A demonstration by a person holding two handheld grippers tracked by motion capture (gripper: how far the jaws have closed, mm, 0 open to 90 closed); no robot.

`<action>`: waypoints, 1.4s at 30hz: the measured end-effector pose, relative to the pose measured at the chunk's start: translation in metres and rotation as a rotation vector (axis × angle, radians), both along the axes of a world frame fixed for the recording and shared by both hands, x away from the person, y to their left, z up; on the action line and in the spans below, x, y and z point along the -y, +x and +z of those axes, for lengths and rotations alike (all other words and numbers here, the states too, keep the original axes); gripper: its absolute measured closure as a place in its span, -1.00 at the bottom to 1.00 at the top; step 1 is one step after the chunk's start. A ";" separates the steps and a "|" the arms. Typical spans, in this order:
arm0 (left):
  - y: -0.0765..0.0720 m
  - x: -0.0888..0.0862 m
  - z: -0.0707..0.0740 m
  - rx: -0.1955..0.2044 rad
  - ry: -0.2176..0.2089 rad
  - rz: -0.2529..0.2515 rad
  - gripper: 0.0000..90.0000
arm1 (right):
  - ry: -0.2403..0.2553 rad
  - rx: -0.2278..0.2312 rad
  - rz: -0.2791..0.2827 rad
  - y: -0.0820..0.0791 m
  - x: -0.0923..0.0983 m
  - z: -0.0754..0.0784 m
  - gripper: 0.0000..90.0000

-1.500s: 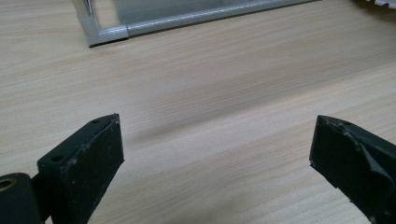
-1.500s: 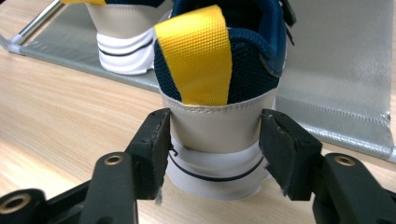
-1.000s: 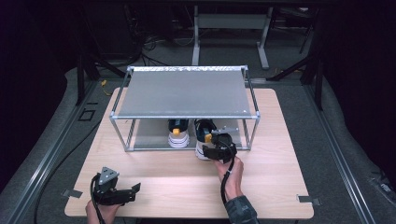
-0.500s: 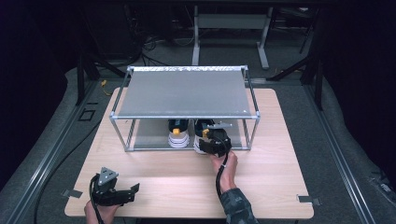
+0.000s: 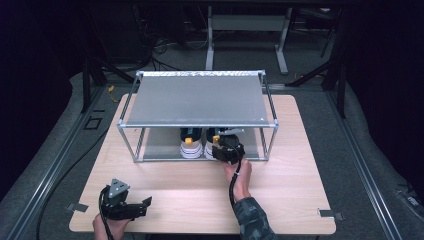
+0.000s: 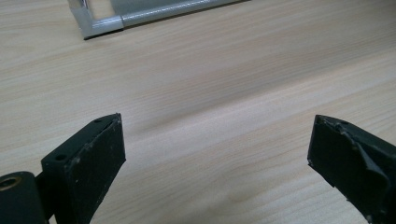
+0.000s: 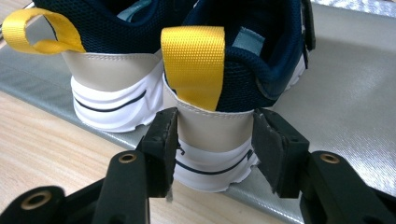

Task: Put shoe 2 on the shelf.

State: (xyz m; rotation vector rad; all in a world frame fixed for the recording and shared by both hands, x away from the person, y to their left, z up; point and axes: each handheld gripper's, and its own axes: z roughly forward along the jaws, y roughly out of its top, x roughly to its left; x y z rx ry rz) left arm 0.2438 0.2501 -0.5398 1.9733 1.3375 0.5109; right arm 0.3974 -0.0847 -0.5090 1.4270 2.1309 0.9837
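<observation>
Two sneakers with navy mesh uppers, beige heel panels and white soles lined by a thin dark stripe: the right sneaker [image 7: 219,121] carries a flat yellow woven heel tab [image 7: 194,65]; the left sneaker [image 7: 109,70] has a matching yellow loop [image 7: 39,30]. Both stand on the matte silver-grey lower shelf [image 7: 355,107] of a rack [image 5: 200,100] with a pale grey top panel and bright metal tubing. The table [image 5: 280,200] is light wood with fine parallel grain. The right gripper [image 7: 212,140] and left gripper [image 6: 217,149] have black, scuffed jaws; the sleeve [image 5: 252,220] bears a dark camouflage pattern.
</observation>
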 end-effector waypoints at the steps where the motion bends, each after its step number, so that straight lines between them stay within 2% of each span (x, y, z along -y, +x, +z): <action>1: 0.000 0.000 0.000 -0.001 0.000 0.000 -0.91 | -0.013 0.002 -0.010 0.000 -0.001 0.000 0.16; 6: -0.001 -0.001 -0.001 0.005 -0.002 0.004 -0.91 | -0.012 0.009 -0.002 0.002 -0.004 -0.002 0.20; 11: -0.004 -0.006 -0.003 0.002 0.000 0.016 -0.91 | -0.015 -0.009 -0.001 0.002 -0.003 0.000 0.20; 16: -0.007 -0.009 -0.004 0.001 -0.004 0.030 -0.90 | 0.028 -0.013 -0.001 -0.004 -0.001 0.001 0.09; 17: -0.007 -0.009 -0.005 -0.002 -0.003 0.030 -0.90 | 0.037 -0.014 0.016 -0.006 0.001 0.002 0.07; 18: -0.007 -0.009 -0.006 -0.006 -0.004 0.030 -0.89 | 0.018 -0.006 0.002 -0.009 0.000 0.003 0.03; 19: -0.006 -0.009 -0.006 -0.007 -0.005 0.030 -0.89 | 0.036 -0.005 0.020 -0.012 0.001 0.004 0.01; 22: -0.006 -0.009 -0.005 -0.002 -0.004 0.027 -0.90 | 0.028 0.000 0.035 -0.023 0.004 0.011 -0.08; 23: -0.005 -0.009 -0.004 -0.002 -0.003 0.027 -0.90 | 0.043 0.001 0.054 -0.027 0.005 0.013 -0.09; 27: -0.005 -0.009 -0.003 0.002 -0.002 0.026 -0.90 | 0.043 0.017 0.097 -0.046 0.015 0.025 -0.26; 29: -0.005 -0.009 -0.004 0.004 -0.002 0.029 -0.90 | 0.032 0.021 0.097 -0.056 0.019 0.029 -0.34; 32: -0.005 -0.010 -0.006 0.004 -0.009 0.037 -0.90 | 0.044 0.033 0.119 -0.070 0.029 0.034 -0.48; 34: -0.006 -0.011 -0.006 0.004 -0.011 0.039 -0.90 | 0.033 0.033 0.114 -0.080 0.036 0.037 -0.56; 35: -0.006 -0.011 -0.006 0.004 -0.009 0.041 -0.90 | 0.050 0.036 0.123 -0.085 0.041 0.038 -0.60; 38: -0.006 -0.012 -0.006 0.003 -0.007 0.043 -0.90 | 0.055 0.034 0.124 -0.096 0.052 0.039 -0.67; 39: -0.006 -0.012 -0.006 0.004 -0.008 0.043 -0.90 | 0.042 0.041 0.104 -0.100 0.055 0.039 -0.67; 42: -0.005 -0.012 -0.005 0.005 -0.005 0.041 -0.90 | 0.038 0.038 0.093 -0.110 0.067 0.041 -0.71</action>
